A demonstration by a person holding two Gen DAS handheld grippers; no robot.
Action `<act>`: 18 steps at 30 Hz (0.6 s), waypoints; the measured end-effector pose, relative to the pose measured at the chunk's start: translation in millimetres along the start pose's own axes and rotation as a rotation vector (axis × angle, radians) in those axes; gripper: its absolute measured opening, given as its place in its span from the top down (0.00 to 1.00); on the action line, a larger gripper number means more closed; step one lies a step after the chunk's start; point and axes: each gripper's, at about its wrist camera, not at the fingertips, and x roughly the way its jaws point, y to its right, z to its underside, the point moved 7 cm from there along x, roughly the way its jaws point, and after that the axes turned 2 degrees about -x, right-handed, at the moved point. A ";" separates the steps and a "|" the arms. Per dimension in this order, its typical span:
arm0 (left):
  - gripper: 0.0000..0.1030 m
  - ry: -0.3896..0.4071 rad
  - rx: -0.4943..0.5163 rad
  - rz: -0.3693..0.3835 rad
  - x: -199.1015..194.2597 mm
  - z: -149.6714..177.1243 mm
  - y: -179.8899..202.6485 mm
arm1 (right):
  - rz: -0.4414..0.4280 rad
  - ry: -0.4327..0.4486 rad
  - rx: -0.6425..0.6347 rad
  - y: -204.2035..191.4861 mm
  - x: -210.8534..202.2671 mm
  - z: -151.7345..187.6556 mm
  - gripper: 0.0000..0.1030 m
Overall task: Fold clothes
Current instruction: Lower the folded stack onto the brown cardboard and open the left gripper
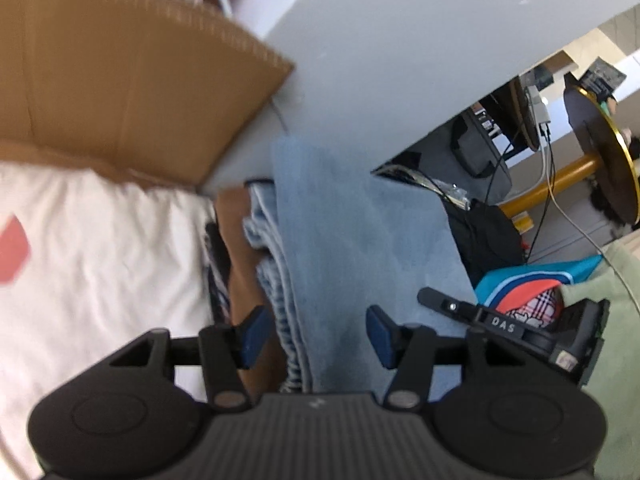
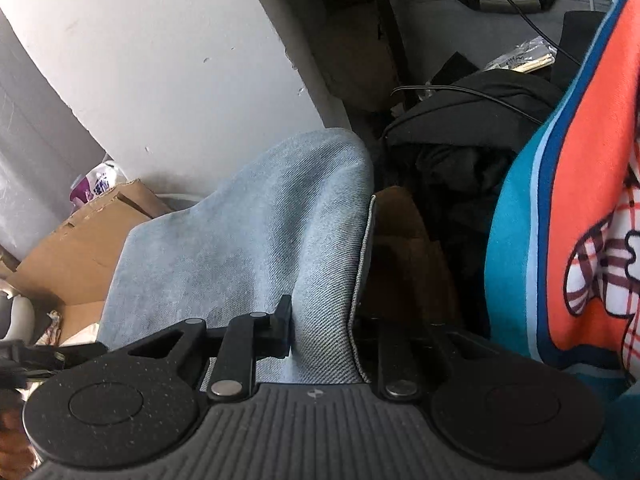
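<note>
White garment: [image 1: 92, 240] far left of the left wrist view, cream cloth with a red patch at its edge, lying flat; blurred.
Cardboard box: [image 1: 132, 76] above the white garment, one flap spread over the grey surface [image 1: 380, 40]; also at the left of the right wrist view.
Folded jeans: [image 1: 344, 232] light blue denim, centre of the left wrist view, stacked layers showing along their left edge, just beside a brown cloth strip [image 1: 240, 248].
Left gripper: [image 1: 318, 336] blue pads [image 1: 256, 334] apart, above the denim, one pad either side of the stacked edge; neither pad presses on the cloth.
Right gripper, seen from the left: [image 1: 500, 324] black finger marked "DAS" at the right edge of the jeans.
Right gripper, own view: [image 2: 324, 328] jaws clamped on a fold of the jeans [image 2: 248, 248]; the left finger [image 2: 280, 328] presses on the denim, the right finger is hidden behind the hemmed edge.
Denim in the right wrist view: rises from the jaws and drapes away to the left.
Printed shirt: [image 2: 560, 200] far right, teal with an orange panel and a plaid figure.
Dark bags: [image 2: 460, 152] behind the jeans, with cables across them.
</note>
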 end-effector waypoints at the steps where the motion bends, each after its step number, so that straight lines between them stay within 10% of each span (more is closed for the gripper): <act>1: 0.45 0.004 0.018 -0.012 -5.0 -2.7 0.3 | 0.000 0.001 0.001 0.7 -0.8 0.1 0.77; 18: 0.46 0.027 0.414 -0.167 -7.0 -43.9 78.0 | 0.007 0.001 -0.013 -10.4 2.1 -4.9 0.77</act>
